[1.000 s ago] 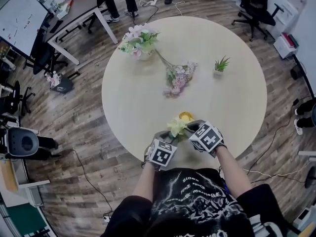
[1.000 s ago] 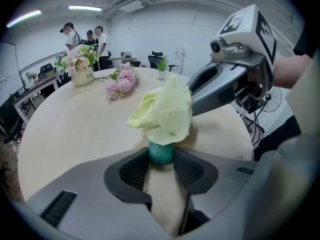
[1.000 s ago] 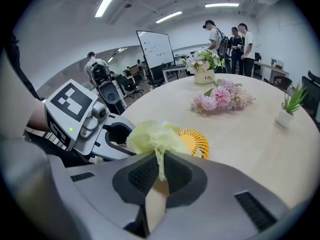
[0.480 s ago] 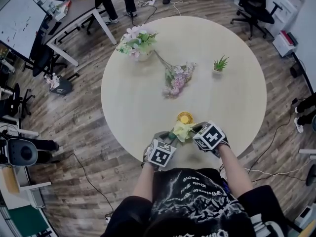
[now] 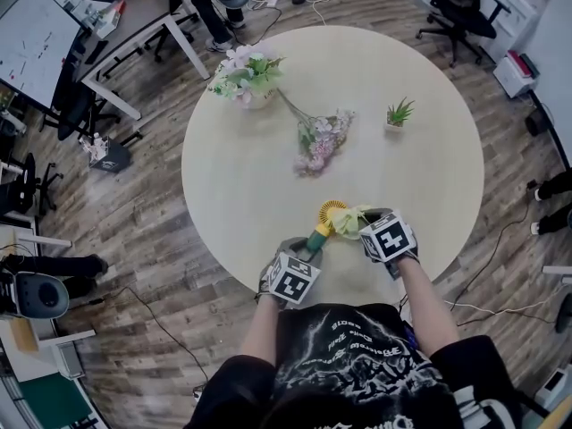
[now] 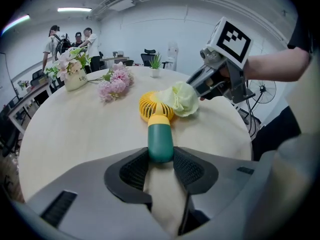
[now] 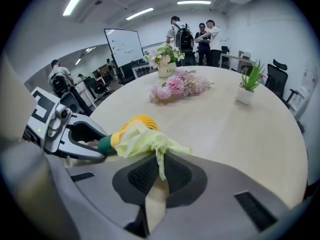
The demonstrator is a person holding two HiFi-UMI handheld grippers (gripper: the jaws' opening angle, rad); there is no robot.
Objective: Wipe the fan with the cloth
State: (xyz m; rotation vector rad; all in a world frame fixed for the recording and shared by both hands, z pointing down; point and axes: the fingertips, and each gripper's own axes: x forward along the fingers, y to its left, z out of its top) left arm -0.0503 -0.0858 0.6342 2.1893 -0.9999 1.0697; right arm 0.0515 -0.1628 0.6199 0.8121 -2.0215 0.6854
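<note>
A small hand fan lies on the round table (image 5: 241,186), its yellow head (image 5: 333,211) pointing away from me and its green handle (image 6: 160,140) toward me. My left gripper (image 6: 160,158) is shut on the end of that handle. My right gripper (image 7: 159,166) is shut on a pale yellow-green cloth (image 7: 142,140). The cloth (image 5: 350,222) rests against the right side of the fan head (image 6: 151,105), with the right gripper (image 5: 368,228) just right of it. In the right gripper view the left gripper (image 7: 87,140) shows at the left, beside the fan head (image 7: 136,122).
A pot of pink and white flowers (image 5: 248,77) stands at the table's far left. A pink bouquet (image 5: 319,141) lies mid-table. A small potted plant (image 5: 399,117) stands at the far right. People, desks and office chairs (image 5: 463,7) stand beyond the table.
My right gripper has carried the cloth rightward, from over the fan's neck to the right side of the yellow head. The left gripper and the fan have stayed put.
</note>
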